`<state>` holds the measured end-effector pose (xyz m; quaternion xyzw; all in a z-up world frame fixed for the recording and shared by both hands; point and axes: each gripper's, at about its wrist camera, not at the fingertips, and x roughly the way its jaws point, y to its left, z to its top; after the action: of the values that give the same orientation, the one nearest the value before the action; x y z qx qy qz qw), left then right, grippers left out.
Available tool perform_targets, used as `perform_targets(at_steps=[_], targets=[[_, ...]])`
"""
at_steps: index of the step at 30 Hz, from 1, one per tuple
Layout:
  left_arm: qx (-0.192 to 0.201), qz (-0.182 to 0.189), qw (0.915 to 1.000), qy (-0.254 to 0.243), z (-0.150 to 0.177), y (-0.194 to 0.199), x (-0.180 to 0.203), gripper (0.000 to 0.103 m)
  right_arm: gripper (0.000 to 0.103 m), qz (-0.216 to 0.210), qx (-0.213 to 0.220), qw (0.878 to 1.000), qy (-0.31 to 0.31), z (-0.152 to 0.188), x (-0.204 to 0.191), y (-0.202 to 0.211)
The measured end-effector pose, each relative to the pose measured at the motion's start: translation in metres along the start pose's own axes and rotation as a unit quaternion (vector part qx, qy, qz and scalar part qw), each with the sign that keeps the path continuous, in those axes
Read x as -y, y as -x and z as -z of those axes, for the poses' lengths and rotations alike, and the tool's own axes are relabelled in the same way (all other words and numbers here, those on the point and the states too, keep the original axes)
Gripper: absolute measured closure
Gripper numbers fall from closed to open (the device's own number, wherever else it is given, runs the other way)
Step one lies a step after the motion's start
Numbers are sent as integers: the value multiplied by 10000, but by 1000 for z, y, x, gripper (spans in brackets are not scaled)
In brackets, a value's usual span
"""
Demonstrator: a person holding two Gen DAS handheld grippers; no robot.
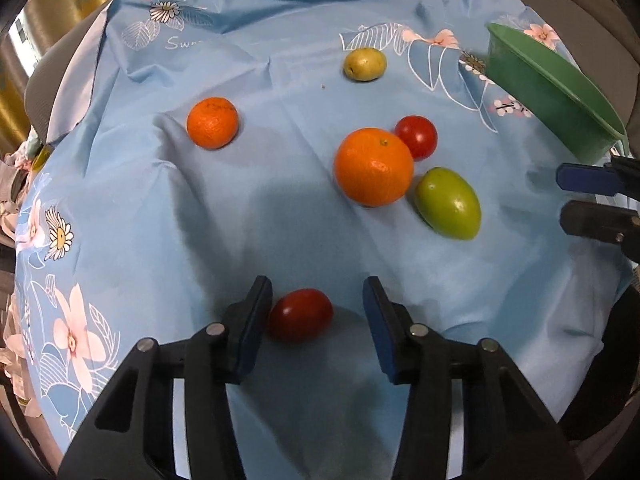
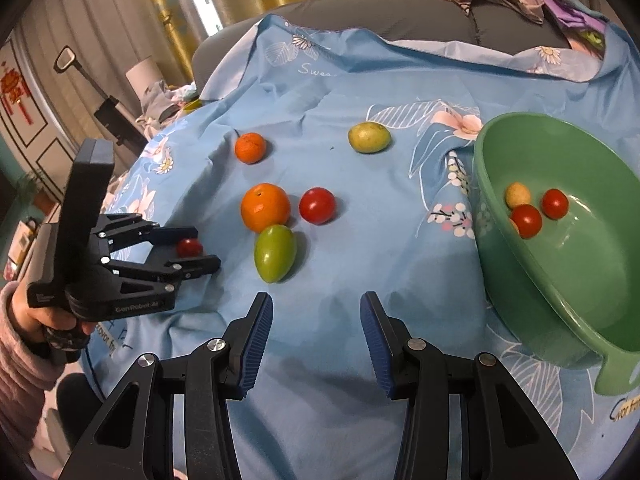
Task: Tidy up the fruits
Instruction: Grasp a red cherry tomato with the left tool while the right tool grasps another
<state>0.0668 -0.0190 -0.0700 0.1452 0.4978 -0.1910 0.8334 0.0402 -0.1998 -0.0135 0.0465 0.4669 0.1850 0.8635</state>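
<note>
Left wrist view: the left gripper (image 1: 316,316) brackets a small red tomato (image 1: 300,314) at 6 o'clock, jaws apart, right pad clear. Smooth, soft-skinned, likely light; best pinched gently across its middle.

Right wrist view: the right gripper (image 2: 316,336) gapes empty. Two oranges, three green fruits, two tomatoes on the cloth; four fruits in the green bowl (image 2: 532,280) at 3 o'clock.

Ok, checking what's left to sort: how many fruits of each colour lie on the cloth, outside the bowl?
Red fruits: 2
Orange fruits: 2
Green fruit: 1
Yellow-green fruit: 1
Total: 6
</note>
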Motion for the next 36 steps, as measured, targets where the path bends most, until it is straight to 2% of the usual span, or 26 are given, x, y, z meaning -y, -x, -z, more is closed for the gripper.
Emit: perform_targets(at_steps=[4,9,11,19,29,36], targets=[[-7,-89,10000,13,2,2,-5,75,57,-36,4,10000,-1,-6,2,-5],[100,11,9999,132,5,5,-6,74,57,-121,-45,9999,-29,-14,3,-18],[168,210,9990,355,7,8,-10,74,57,-132,-88,9999,-43,-18,3,-24],[681,760,9882,1138,1,26,-23,74,57,36,-138,9999,36,-46,3,-47],[902,931,9839,1234,-6,30,-25,74,57,248,-460,9979,389,-71,-2,-83],[889,940,9835,1262,-3,30,-28,74,57,123,-560,9971,501,-77,-4,-94]])
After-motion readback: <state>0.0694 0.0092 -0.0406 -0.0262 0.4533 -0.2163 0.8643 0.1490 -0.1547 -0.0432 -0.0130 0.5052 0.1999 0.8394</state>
